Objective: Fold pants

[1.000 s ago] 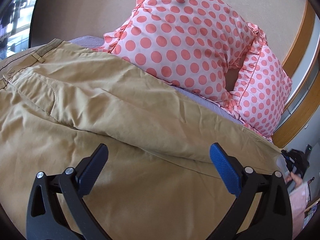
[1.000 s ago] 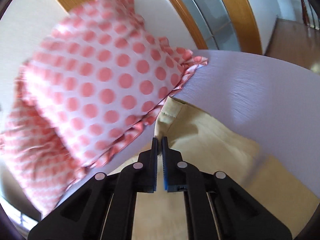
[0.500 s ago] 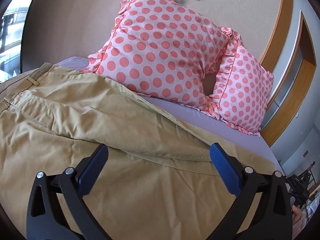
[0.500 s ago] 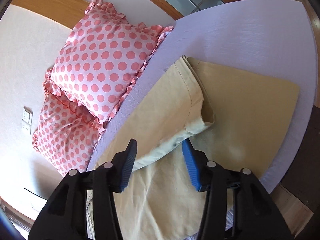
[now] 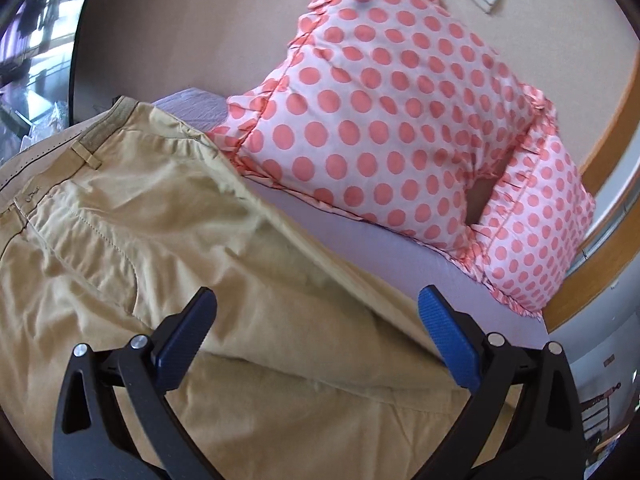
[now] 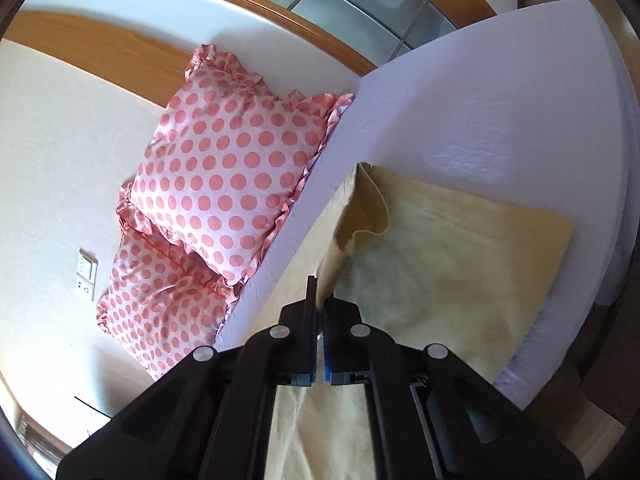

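Tan pants (image 5: 168, 240) flat on bed (image 6: 500, 92), waistband far left, legs running rightward. Right claw (image 6: 320, 300) clamped on upper leg's hem edge (image 6: 360, 216), lifted. Left claw (image 5: 316, 332) spread wide, empty, above thigh. Right claw nearer hem; fold axis likely along legs.

Left gripper (image 5: 318, 312) agape, right gripper (image 6: 320, 304) clamped

Tan pants (image 5: 168, 248) are spread flat beneath the open left jaws, waistband ahead-left. One leg's hem end (image 6: 356, 216) is pinched and lifted between the closed right jaws.
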Action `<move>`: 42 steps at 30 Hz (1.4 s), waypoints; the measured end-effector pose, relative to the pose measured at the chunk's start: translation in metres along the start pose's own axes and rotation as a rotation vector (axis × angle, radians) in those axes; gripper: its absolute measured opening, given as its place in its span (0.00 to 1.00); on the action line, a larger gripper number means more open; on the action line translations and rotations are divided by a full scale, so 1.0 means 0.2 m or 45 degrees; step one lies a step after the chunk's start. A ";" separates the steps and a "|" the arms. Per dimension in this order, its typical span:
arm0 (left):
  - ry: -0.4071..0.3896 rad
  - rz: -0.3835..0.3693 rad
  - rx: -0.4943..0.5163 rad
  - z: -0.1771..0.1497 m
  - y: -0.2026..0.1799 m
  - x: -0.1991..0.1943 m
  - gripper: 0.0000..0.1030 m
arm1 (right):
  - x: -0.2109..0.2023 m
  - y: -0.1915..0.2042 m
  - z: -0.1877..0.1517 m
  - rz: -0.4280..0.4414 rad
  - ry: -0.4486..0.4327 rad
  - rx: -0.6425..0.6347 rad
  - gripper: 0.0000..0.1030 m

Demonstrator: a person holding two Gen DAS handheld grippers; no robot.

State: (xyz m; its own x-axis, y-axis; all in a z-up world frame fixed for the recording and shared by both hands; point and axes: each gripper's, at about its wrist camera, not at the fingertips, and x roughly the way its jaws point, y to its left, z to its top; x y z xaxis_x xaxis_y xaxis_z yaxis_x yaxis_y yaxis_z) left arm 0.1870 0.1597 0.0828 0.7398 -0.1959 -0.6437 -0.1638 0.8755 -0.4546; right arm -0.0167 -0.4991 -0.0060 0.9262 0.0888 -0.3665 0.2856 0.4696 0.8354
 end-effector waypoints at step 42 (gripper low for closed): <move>-0.094 0.060 -0.133 -0.89 0.53 -0.73 0.06 | -0.23 -0.28 0.03 -0.184 -0.098 -0.002 0.02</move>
State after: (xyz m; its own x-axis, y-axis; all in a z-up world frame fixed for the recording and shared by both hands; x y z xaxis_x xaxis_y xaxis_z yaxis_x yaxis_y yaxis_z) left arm -0.0542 0.2023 0.0180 0.7748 -0.1193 -0.6209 -0.2640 0.8313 -0.4891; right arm -0.0732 -0.5346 -0.0332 0.8916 -0.0470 -0.4504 0.4168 0.4738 0.7757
